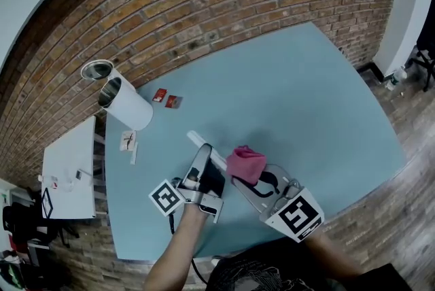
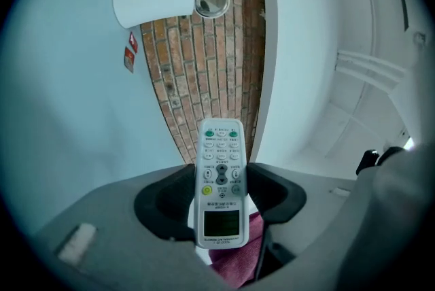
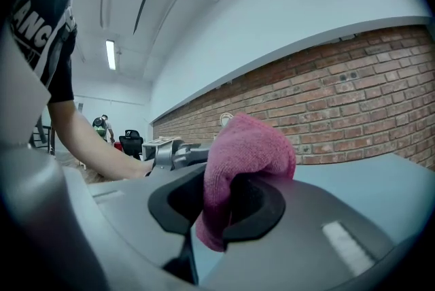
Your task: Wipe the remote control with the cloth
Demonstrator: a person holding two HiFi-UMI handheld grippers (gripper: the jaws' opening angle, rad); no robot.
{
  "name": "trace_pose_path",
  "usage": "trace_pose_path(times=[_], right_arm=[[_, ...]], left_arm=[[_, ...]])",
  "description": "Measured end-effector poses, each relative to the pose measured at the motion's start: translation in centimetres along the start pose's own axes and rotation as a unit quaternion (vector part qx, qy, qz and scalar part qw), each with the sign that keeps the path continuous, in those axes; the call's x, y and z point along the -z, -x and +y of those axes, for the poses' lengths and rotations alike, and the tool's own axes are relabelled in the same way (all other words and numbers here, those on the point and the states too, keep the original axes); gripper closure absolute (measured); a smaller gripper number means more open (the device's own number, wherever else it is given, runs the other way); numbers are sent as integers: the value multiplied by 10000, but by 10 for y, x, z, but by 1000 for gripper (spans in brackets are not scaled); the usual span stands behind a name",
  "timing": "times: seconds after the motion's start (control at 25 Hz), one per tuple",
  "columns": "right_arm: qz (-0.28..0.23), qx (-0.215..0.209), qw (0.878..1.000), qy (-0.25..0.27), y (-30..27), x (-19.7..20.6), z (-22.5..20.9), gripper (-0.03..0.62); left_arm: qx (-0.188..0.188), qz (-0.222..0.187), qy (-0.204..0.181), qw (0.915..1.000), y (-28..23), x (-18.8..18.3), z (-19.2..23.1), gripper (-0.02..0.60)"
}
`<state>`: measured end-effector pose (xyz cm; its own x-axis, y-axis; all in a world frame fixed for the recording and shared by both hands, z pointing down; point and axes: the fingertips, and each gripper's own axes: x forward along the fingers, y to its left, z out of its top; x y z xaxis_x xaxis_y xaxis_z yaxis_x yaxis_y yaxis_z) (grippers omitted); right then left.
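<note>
My left gripper (image 1: 206, 170) is shut on a white remote control (image 2: 220, 181), which it holds lifted above the light blue table (image 1: 285, 92). In the head view the remote (image 1: 202, 144) sticks out beyond the jaws toward the brick wall. Its buttons and small screen face the left gripper view. My right gripper (image 3: 217, 204) is shut on a bunched pink cloth (image 3: 246, 153). In the head view the cloth (image 1: 245, 164) sits just right of the remote, close beside it. A bit of the cloth (image 2: 234, 262) shows under the remote.
A white cylinder (image 1: 128, 106) lies on its side at the table's far left, with a round metal lid (image 1: 96, 69) behind it. Two small red packets (image 1: 166, 98) and paper scraps (image 1: 129, 142) lie nearby. A white side table (image 1: 68, 170) stands to the left.
</note>
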<state>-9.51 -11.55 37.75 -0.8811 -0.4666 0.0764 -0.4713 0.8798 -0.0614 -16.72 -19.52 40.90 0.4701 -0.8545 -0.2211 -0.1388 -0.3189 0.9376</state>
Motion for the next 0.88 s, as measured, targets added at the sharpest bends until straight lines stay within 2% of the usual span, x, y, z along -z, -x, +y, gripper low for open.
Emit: trace_pose_path(times=[0.24,0.36,0.56,0.64,0.76,0.88], right_arm=[[-165,26,9997,-169,3,-8,-6,531],[-171,45,9996,-217,4,-8,-8,531],[-189,31,9995,-243,4,-8,-8,531],[-205,36,9995,-242,4,-9,-8,531],[-233,71,9994,-250,5,-10,-11,531],[-243,140,9993,-255,8,-10,-16,531]], left_arm=[[-213,333,-380,9985,0,13,5,339],[-314,627,-678,9952,1,22,8,339],[-583,1356,-1401,9791,7,43,18,339],[-565,1484,-1550,9751,7,45,17,339],[-599,1679,-1962,9642,7,45,17,339],[-577,1809,-2115,9588,7,49,15,339]])
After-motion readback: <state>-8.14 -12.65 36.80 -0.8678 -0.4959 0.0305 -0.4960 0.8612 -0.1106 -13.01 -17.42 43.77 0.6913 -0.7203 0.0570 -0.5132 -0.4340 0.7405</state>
